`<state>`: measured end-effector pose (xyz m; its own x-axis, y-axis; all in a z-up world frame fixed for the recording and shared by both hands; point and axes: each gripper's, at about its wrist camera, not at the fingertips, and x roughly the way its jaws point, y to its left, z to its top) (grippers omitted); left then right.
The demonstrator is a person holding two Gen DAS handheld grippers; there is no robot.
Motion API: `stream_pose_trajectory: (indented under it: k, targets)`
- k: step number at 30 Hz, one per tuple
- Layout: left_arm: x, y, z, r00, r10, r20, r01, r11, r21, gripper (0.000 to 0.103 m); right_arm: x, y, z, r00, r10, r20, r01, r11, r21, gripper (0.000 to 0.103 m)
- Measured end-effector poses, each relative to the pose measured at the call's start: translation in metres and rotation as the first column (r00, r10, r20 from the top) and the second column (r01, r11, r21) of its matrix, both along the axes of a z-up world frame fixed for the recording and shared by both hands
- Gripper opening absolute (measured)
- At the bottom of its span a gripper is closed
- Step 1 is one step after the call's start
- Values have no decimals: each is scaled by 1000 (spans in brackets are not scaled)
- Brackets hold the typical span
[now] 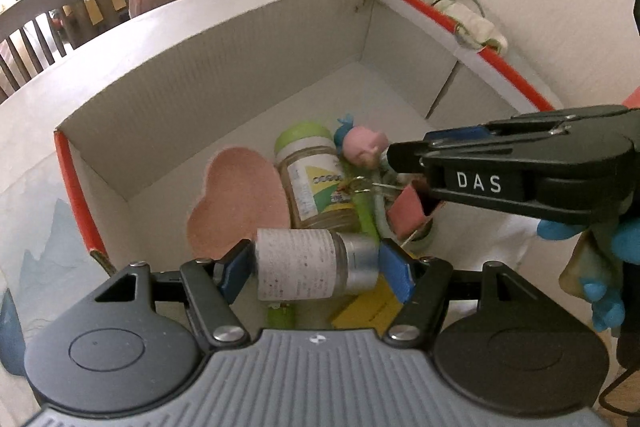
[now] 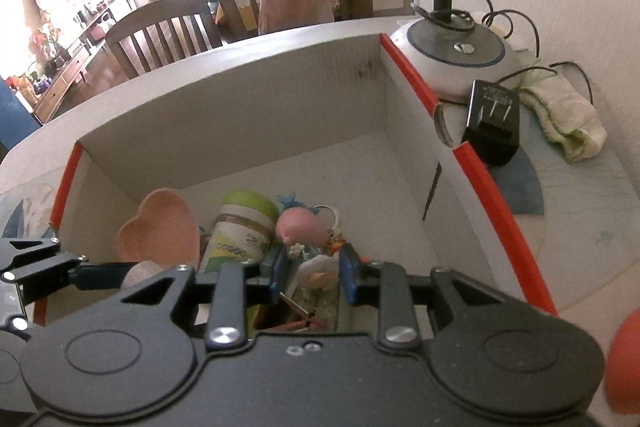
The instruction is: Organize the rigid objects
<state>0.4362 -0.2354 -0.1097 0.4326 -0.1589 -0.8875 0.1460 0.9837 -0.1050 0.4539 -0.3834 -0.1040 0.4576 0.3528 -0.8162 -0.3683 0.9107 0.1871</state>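
Spice jar (image 1: 316, 265) clamped sideways in left claw (image 1: 316, 267) above box (image 1: 224, 67).

Yellow item (image 1: 366, 307) half hidden under jar (image 1: 316, 265); perhaps a box.

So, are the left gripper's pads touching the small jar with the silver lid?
Touching. The left wrist view shows the left gripper with both blue pads pressed against the small jar's ends.

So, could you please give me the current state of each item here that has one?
Cardboard box: open-topped, items piled at the near end.
Spice jar: lying sideways, capped, between the left claw's pads.
Green-lidded jar: lying down, lid on.
Heart-shaped dish: tilted, empty.
Right claw: slightly open around a small white figure.
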Motion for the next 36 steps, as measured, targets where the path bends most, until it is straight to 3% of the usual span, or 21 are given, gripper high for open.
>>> stream_pose_trajectory:
  k: [11,24,31,36]
  targets:
    - [-32,18,33,994,20,109,-12,997,-78,69,-34,-6,38,997,-9,79,5,999,48,35]
    - [-84,47,84,963,14,269,19,992,-122,69,-92,0,77,984,-62,164,40,990,136,45]
    - [-108,67,97,955,15,295,31,988,-151,69,-127,3,87,976,-102,194,69,983,171,52]
    - [-127,81,104,949,16,314,40,985,-169,69,-152,9,93,966,-126,226,84,979,188,63]
